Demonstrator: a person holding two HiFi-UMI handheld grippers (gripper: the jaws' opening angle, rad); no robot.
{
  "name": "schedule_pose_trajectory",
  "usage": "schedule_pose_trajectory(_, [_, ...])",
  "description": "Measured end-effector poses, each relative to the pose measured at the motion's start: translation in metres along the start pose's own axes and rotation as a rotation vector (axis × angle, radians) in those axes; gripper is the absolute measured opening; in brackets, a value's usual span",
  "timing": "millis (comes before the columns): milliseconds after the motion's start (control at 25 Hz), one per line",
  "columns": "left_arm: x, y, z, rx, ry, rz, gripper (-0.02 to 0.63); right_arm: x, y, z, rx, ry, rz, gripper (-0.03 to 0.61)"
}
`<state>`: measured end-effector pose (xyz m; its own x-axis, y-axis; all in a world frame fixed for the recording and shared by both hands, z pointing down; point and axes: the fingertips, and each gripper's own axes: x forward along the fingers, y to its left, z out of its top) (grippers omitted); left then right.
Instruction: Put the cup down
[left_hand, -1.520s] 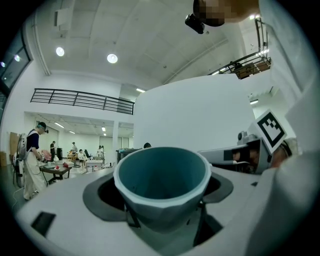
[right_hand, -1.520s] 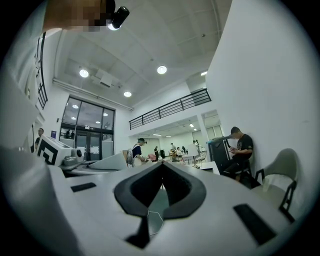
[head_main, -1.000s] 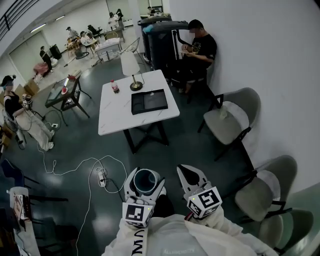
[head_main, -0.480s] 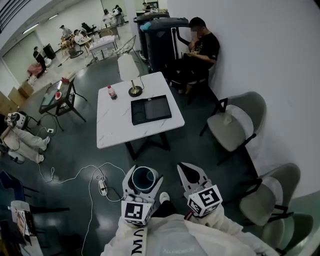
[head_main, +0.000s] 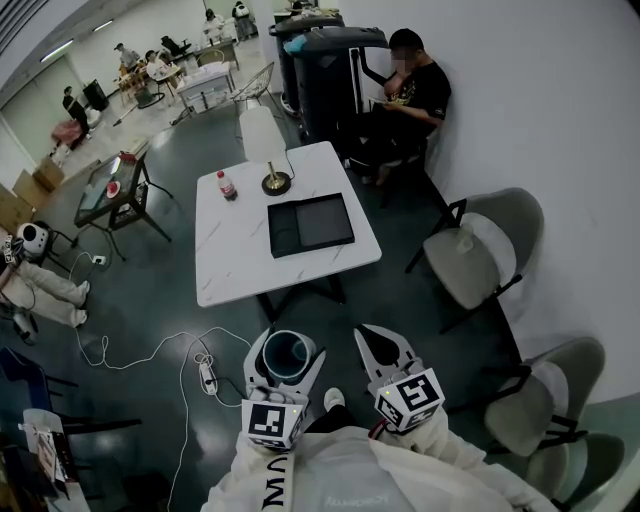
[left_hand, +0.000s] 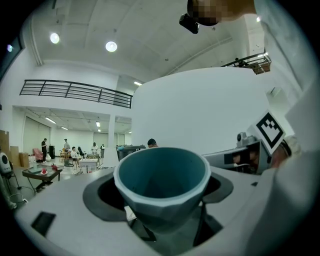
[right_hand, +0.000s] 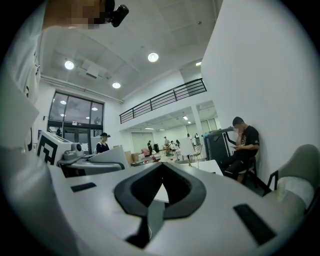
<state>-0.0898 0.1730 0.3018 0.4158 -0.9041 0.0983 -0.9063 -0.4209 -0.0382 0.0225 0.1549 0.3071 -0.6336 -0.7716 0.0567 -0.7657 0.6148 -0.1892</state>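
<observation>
White table (head_main: 235, 255) stands ahead, well apart from both grippers, with a black tray (head_main: 311, 224) on its right half. This is judged the likely set-down spot, though whether tray or bare tabletop cannot be told. Left gripper (head_main: 289, 348) is held low, close to the body, jaws spread wide and clamped on the teal cup (left_hand: 162, 182), judged a carrying posture. Right gripper (head_main: 383, 345) sits just beside it, jaws together, holding nothing, judged idle. Cup sits mouth-up between the left jaws, gripped at its lower wall with the rim above them. It is over the floor (head_main: 150, 280), not the table.
</observation>
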Motion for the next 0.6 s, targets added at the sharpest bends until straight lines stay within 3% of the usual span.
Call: schedule_pose_trajectory(600, [0.04, 0.055, 0.001, -0.009, -0.015, -0.041, 0.414, 0.069, -0.006, 0.005, -0.003, 0.004, -0.013, 0.006])
